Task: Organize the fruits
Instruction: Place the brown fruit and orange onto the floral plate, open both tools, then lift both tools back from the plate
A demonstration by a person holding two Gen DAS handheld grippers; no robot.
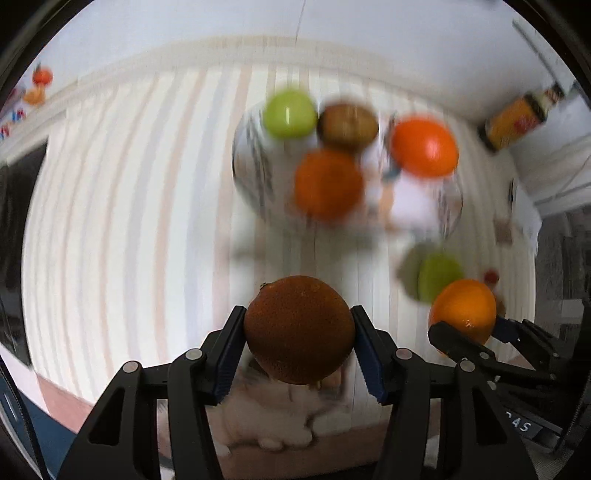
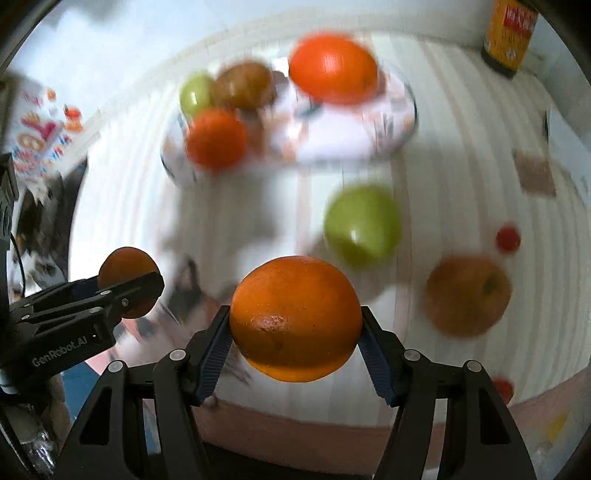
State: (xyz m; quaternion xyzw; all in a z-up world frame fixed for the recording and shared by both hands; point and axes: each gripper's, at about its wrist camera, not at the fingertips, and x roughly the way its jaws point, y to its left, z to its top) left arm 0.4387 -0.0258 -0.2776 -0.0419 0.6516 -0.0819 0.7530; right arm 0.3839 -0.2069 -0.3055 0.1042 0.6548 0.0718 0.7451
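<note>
My left gripper [image 1: 298, 332] is shut on a dark orange [image 1: 298, 325], held above the striped tablecloth. My right gripper [image 2: 295, 321] is shut on a brighter orange [image 2: 295, 310]. Each view catches the other gripper at its side: the right gripper [image 1: 469, 325] with its orange [image 1: 463, 306], and the left gripper [image 2: 125, 286] with the dark orange [image 2: 127, 262]. Beyond both stands a patterned bowl [image 1: 245, 166] [image 2: 402, 122] holding a green apple [image 1: 290, 114], a brown fruit [image 1: 347, 127] and two oranges [image 1: 424, 146] [image 1: 328, 184]. Everything below is blurred.
On the cloth lie a loose green apple [image 2: 364, 225] [image 1: 439, 277], a brownish apple [image 2: 467, 295] and two small red fruits [image 2: 508, 238] [image 2: 504, 389]. A yellow-labelled bottle [image 2: 508, 33] [image 1: 517, 118] stands at the far right. The table's front edge runs below the grippers.
</note>
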